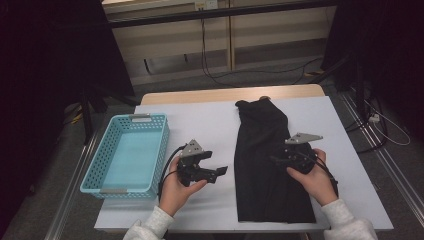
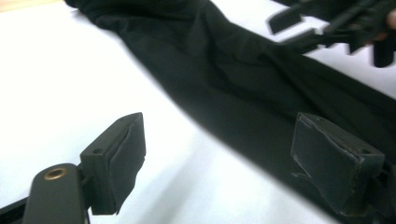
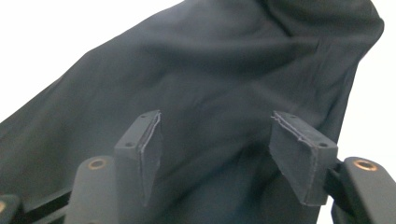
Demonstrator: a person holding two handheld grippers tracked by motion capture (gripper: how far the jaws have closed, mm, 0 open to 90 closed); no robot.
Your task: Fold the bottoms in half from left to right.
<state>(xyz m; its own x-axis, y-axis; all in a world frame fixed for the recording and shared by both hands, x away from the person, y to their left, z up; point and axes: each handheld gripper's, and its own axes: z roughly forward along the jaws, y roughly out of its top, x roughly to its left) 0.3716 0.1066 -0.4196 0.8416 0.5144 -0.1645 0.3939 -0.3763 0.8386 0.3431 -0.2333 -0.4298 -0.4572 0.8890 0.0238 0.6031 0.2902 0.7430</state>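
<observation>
A black garment (image 1: 267, 165), folded into a long narrow strip, lies flat on the white tabletop (image 1: 205, 125), running from the far edge toward the near edge on the right half of the table. To the left, a light blue plastic basket (image 1: 100, 170) stands on the same surface, well apart from the cloth. The person's left hand (image 1: 177, 192) holds the left gripper (image 1: 220, 172) over bare tabletop between basket and garment, its tips pointing toward the cloth's left edge without touching it. In the left gripper view, the jaws stand spread with nothing between the pads (image 2: 126, 158); white table shows under the left one and the dark fabric (image 2: 243, 102) lies under the right one. The right hand (image 1: 312, 177) holds the right gripper (image 1: 275, 160) above the middle of the garment, its tips aimed leftward across the fabric. In the right gripper view, the jaws are also spread apart, pads (image 3: 152, 149) bare, with the wrinkled black cloth (image 3: 210, 70) beneath them and nothing pinched. The right gripper also shows blurred at the top right of the left gripper view (image 2: 299, 28). Grey sleeves cover both forearms at the near edge.
</observation>
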